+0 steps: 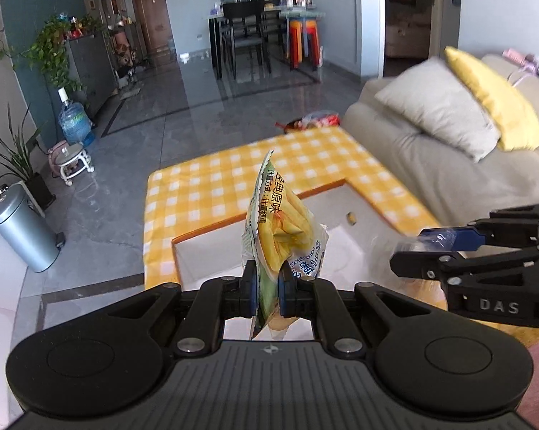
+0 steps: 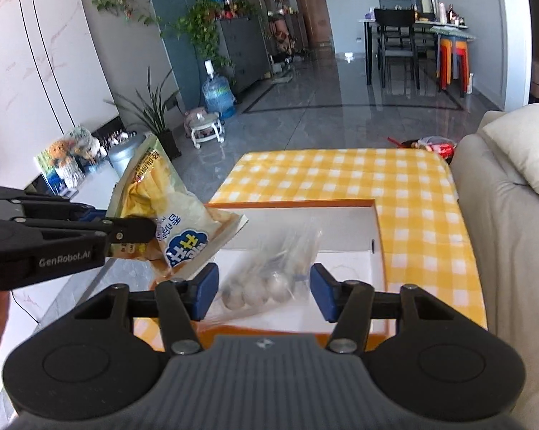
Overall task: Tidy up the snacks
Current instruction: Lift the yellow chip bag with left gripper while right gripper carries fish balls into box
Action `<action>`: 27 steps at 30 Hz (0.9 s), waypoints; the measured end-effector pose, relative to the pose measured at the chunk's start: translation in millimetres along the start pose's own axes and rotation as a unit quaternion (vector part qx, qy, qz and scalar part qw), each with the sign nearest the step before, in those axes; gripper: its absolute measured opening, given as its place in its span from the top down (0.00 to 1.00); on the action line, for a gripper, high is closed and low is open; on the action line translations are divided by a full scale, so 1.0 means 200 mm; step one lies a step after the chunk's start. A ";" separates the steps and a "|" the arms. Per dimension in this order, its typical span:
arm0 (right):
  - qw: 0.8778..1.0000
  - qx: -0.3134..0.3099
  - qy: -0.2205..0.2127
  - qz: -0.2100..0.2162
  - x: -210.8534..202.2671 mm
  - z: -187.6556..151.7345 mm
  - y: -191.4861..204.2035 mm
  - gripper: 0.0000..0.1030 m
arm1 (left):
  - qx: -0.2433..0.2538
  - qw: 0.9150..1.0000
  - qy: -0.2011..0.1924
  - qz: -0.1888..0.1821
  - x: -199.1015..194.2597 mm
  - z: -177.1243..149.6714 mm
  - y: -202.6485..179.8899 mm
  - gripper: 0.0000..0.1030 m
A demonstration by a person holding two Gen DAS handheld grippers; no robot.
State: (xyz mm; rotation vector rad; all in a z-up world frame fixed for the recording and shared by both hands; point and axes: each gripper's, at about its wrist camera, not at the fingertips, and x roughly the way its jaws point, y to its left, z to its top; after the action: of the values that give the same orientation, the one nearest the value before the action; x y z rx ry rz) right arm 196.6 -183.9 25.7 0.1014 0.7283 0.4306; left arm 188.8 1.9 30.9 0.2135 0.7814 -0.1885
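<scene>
The snack packet (image 1: 282, 236), yellow and white with printed lettering, is clamped tight in the left gripper (image 1: 268, 292), pads pressed flat on its lower end, and the packet stands up nearly on edge above the box (image 1: 197, 247). From the right wrist view the same packet (image 2: 169, 215) hangs tilted off that gripper (image 2: 140, 227), over the box's left rim (image 2: 291, 203).

Over to the right gripper (image 2: 264, 292): jaws stand partly apart, blue pads clear on both sides, nothing pressed between them. A clear bag of pale round balls (image 2: 265, 279) shows in the gap, blurred, and whether it rests on the box floor or hangs just above it is hard to say. In the left wrist view the right gripper (image 1: 418, 251) comes in from the right edge, its body cut off by the frame, with something clear and smeared at its tips.

The white box, orange-edged, sits on the yellow checked tablecloth (image 2: 341, 175), with a small yellowish bit (image 1: 351, 218) lying on its floor. A sofa (image 1: 412, 150) runs just beside the table.
</scene>
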 end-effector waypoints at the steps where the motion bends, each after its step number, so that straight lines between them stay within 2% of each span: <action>1: 1.000 -0.001 0.010 -0.001 0.05 0.01 0.01 0.76 | -0.002 1.000 0.009 -0.002 0.03 0.00 0.02 0.89; 2: 1.000 0.001 0.019 -0.001 0.10 0.03 0.01 0.84 | -0.007 1.000 0.022 -0.004 0.08 0.00 0.05 0.89; 4: 0.999 0.003 0.037 0.007 0.21 0.04 0.00 0.84 | -0.008 0.999 0.041 -0.005 0.15 -0.01 0.06 0.89; 7: 0.998 0.001 0.056 0.017 0.35 0.08 -0.01 0.90 | -0.007 0.997 0.070 -0.003 0.26 -0.03 0.09 0.89; 11: 0.997 -0.012 0.078 0.015 0.48 0.11 0.02 0.90 | -0.021 0.995 0.094 -0.013 0.34 -0.08 0.14 0.89; 16: 0.994 -0.009 0.104 0.025 0.58 0.10 0.02 0.91 | -0.022 0.993 0.112 -0.006 0.41 -0.10 0.16 0.89; 18: 0.992 0.001 0.122 0.031 0.63 0.08 0.00 0.91 | -0.014 0.993 0.121 -0.001 0.44 -0.11 0.16 0.89; 22: 0.985 0.028 0.165 0.033 0.75 0.03 -0.05 1.00 | 0.002 0.991 0.132 0.004 0.50 -0.11 0.14 0.89; 24: 0.980 0.052 0.185 0.057 0.81 0.00 -0.07 1.00 | 0.006 0.990 0.138 0.002 0.53 -0.12 0.13 0.89; 27: 0.979 0.052 0.186 0.059 0.83 -0.01 -0.06 1.00 | 0.010 0.989 0.148 0.003 0.57 -0.12 0.12 0.89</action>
State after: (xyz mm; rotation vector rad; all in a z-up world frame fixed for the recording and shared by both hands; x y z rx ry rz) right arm 310.4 -125.9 -81.7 0.1667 1.1170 0.5321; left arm 258.2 22.1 -65.1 0.2667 1.0746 -0.1616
